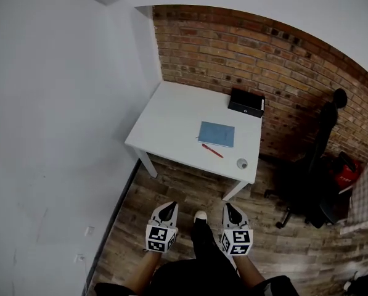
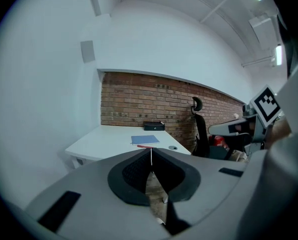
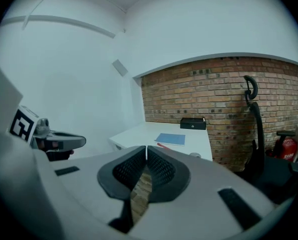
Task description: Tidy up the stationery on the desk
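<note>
A white desk [image 1: 171,119] stands against the brick wall. On it lie a blue notebook [image 1: 217,134], a red pen [image 1: 212,150] just in front of the notebook, a small round grey object [image 1: 241,163] near the front right corner, and a black box [image 1: 246,102] at the back right. Both grippers hang well short of the desk, over the wooden floor. My left gripper [image 1: 167,208] is shut and holds nothing. My right gripper [image 1: 230,209] is shut and empty too. The same notebook [image 2: 145,139] [image 3: 170,139] shows far ahead in both gripper views.
A black office chair [image 1: 307,184] stands right of the desk, with a red object [image 1: 344,171] beside it. White walls enclose the left side. A white-toed shoe [image 1: 200,216] shows between the grippers on the wood floor [image 1: 171,190].
</note>
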`<action>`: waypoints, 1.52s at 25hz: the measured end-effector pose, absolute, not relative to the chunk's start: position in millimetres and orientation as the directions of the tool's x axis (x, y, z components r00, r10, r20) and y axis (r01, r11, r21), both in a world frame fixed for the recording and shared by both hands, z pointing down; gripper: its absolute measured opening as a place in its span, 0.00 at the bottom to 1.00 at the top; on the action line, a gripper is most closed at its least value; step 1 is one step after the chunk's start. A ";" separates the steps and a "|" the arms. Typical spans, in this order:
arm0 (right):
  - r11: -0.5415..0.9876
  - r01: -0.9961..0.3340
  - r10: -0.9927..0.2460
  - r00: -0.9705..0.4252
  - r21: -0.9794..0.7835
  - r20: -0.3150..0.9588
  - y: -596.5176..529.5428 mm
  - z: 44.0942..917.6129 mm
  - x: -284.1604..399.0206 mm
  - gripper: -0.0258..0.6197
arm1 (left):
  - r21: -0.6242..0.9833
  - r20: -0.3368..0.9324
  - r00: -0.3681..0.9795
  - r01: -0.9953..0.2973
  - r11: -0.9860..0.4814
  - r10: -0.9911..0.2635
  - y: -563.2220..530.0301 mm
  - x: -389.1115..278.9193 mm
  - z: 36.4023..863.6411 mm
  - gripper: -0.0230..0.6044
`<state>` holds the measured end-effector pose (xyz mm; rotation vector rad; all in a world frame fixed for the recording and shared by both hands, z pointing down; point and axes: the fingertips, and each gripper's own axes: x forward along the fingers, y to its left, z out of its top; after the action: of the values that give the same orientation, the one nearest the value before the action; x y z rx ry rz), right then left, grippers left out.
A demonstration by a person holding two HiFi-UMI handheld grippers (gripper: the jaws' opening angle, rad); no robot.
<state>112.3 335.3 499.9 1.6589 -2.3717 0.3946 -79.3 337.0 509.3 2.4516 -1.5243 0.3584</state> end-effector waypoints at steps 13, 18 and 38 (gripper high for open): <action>0.364 -0.926 -0.858 -0.374 -0.098 0.352 128.6 486.7 103.2 0.08 | 0.070 0.322 0.414 -0.907 -0.414 -0.852 137.0 -83.8 485.0 0.06; 0.361 -0.926 -0.849 -0.376 -0.112 0.370 76.1 491.9 108.0 0.08 | 0.076 0.334 0.435 -0.897 -0.436 -0.836 79.4 -72.5 487.4 0.06; 0.156 -0.978 -0.861 -0.204 -0.141 0.466 -25.8 516.2 122.9 0.08 | 0.062 0.395 0.616 -0.758 -0.649 -0.682 -65.6 -52.6 504.6 0.06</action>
<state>122.9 -25.8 516.2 1.7774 -2.1596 0.6041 -52.6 -65.6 504.6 2.6178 -1.1853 0.5014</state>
